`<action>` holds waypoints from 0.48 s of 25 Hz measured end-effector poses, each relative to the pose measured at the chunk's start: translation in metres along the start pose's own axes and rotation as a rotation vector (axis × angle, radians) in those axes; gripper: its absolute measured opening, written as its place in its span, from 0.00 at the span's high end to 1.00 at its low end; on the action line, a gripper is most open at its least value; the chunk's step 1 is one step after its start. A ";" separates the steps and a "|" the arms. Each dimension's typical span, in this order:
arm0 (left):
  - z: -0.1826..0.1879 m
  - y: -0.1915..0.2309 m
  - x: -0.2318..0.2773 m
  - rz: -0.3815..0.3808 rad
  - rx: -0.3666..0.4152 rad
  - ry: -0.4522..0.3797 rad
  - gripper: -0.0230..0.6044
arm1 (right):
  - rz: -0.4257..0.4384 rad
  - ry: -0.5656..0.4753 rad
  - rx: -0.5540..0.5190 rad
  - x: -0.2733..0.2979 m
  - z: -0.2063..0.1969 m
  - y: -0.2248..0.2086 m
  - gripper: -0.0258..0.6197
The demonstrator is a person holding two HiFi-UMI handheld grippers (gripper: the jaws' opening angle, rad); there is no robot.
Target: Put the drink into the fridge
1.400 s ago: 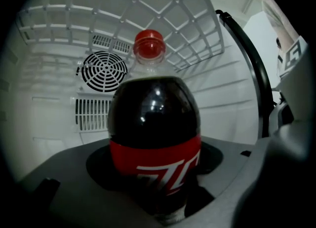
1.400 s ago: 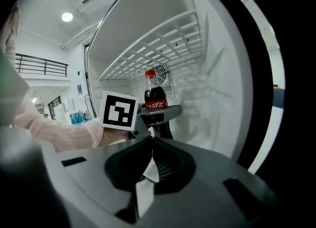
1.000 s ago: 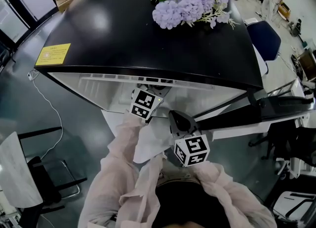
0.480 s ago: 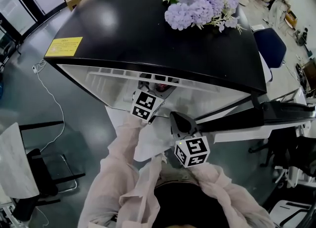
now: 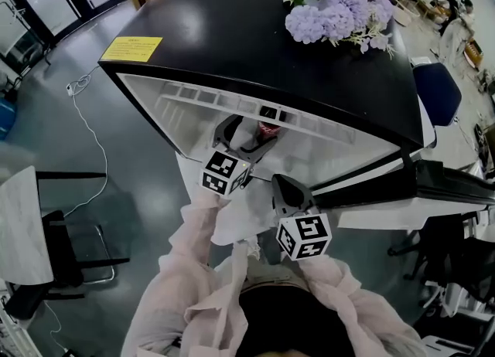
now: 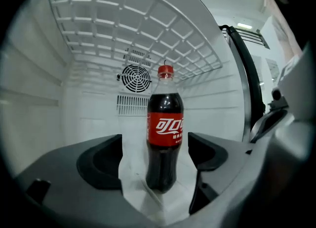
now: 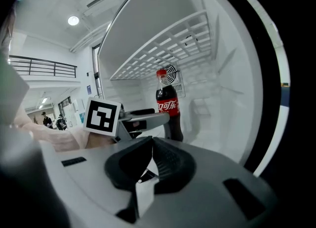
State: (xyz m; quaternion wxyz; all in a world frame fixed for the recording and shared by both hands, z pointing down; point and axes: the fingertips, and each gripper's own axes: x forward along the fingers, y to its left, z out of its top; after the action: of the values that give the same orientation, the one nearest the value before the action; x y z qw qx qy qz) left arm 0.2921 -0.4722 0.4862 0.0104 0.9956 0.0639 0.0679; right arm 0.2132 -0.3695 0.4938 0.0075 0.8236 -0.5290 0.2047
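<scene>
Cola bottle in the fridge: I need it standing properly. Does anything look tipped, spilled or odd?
Nothing stands out. The cola bottle stands upright on the fridge floor, red cap on, no spill visible around it.

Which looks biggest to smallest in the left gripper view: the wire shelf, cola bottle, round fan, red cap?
wire shelf
cola bottle
round fan
red cap
The bottle stands nearer the camera than the fan, so that pair's real sizes are unsure.
</scene>
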 end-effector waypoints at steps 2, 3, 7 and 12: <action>-0.004 0.003 -0.011 0.024 -0.026 0.006 0.32 | 0.012 -0.001 -0.004 -0.002 0.000 0.002 0.94; -0.006 0.004 -0.017 0.031 -0.036 0.009 0.32 | 0.016 -0.001 -0.005 -0.002 -0.001 0.002 0.94; -0.012 0.000 -0.039 0.055 -0.069 0.006 0.32 | 0.034 -0.005 -0.007 -0.006 -0.003 0.004 0.94; -0.016 -0.008 -0.066 0.112 -0.103 0.009 0.32 | 0.062 -0.015 -0.013 -0.014 -0.003 0.009 0.94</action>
State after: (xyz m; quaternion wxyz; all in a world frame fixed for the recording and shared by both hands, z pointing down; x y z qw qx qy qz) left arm 0.2243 -0.4729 0.4933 0.0574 0.9954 0.0045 0.0761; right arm 0.1996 -0.3608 0.4899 0.0025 0.8082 -0.5556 0.1951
